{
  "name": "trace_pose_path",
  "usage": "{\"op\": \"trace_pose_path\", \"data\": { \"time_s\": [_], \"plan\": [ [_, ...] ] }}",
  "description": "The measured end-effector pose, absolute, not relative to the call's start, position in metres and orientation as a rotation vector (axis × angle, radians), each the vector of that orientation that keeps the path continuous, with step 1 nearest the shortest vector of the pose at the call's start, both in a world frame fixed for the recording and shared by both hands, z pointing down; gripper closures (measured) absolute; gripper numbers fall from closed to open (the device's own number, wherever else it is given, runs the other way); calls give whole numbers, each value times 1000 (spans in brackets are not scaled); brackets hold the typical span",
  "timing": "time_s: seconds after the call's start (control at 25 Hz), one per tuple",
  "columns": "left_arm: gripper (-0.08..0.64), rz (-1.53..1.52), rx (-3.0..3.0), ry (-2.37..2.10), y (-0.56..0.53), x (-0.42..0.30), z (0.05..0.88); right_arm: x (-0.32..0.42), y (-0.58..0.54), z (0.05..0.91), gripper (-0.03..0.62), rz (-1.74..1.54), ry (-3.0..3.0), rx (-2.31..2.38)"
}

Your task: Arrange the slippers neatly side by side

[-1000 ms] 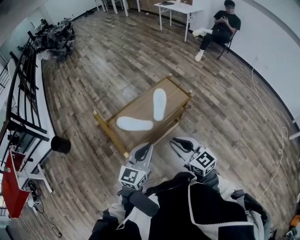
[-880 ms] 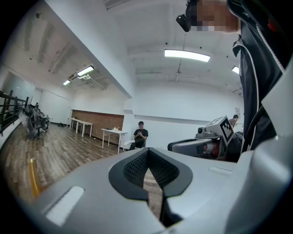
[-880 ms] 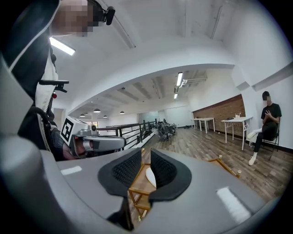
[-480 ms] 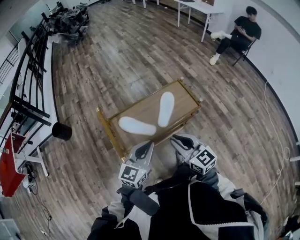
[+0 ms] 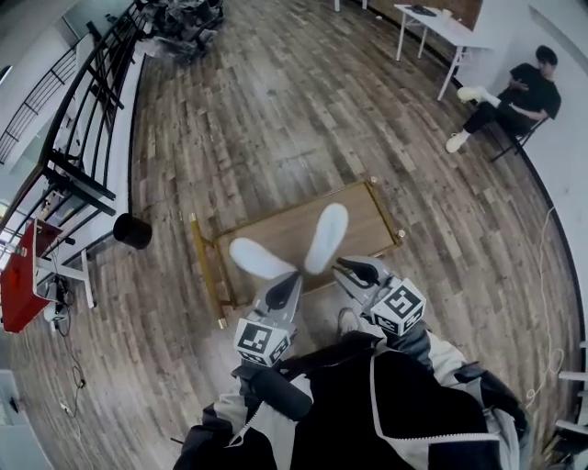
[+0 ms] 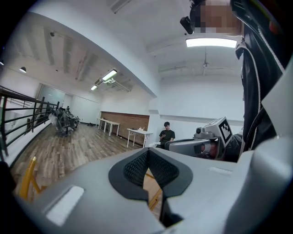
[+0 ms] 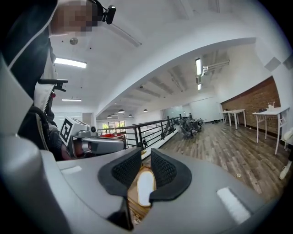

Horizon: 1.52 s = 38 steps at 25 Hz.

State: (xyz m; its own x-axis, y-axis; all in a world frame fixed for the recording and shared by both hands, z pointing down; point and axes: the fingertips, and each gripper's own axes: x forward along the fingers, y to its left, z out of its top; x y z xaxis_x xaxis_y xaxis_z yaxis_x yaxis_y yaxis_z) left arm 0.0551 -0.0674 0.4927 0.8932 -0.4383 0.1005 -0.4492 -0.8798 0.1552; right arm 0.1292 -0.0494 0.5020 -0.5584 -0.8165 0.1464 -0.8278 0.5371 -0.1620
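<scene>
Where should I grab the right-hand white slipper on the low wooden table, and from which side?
Probably pinch the white flat slipper on its outer long edge, coming from the right with the right hand-held gripper. It lies flat, and its near end crowds the other white slipper.

We hold the left gripper (image 6: 147, 156) with jaws together. Right of it is the right gripper (image 6: 198, 145); ahead sits a person (image 6: 167, 135).

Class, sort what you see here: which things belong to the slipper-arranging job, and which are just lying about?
Job:
white flat slipper on the left
white flat slipper on the right
low wooden table
left tool, shut
right tool, open

Lying about:
black round bin
white desk
seated person
black metal railing
</scene>
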Motion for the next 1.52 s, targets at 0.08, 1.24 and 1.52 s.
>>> {"op": "trace_pose_path", "data": {
  "time_s": [0.08,1.24,1.52],
  "plan": [
    [541,88,2871,-727,-72,71,495,143,-56,505,522,336,-2729,1398],
    [541,79,2803,-959,-152,8,491,96,-150,501,522,329,-2797,1235],
    [541,125,2838,-895,-156,-4,502,74,-149,509,522,334,-2796,1254]
  ]
}}
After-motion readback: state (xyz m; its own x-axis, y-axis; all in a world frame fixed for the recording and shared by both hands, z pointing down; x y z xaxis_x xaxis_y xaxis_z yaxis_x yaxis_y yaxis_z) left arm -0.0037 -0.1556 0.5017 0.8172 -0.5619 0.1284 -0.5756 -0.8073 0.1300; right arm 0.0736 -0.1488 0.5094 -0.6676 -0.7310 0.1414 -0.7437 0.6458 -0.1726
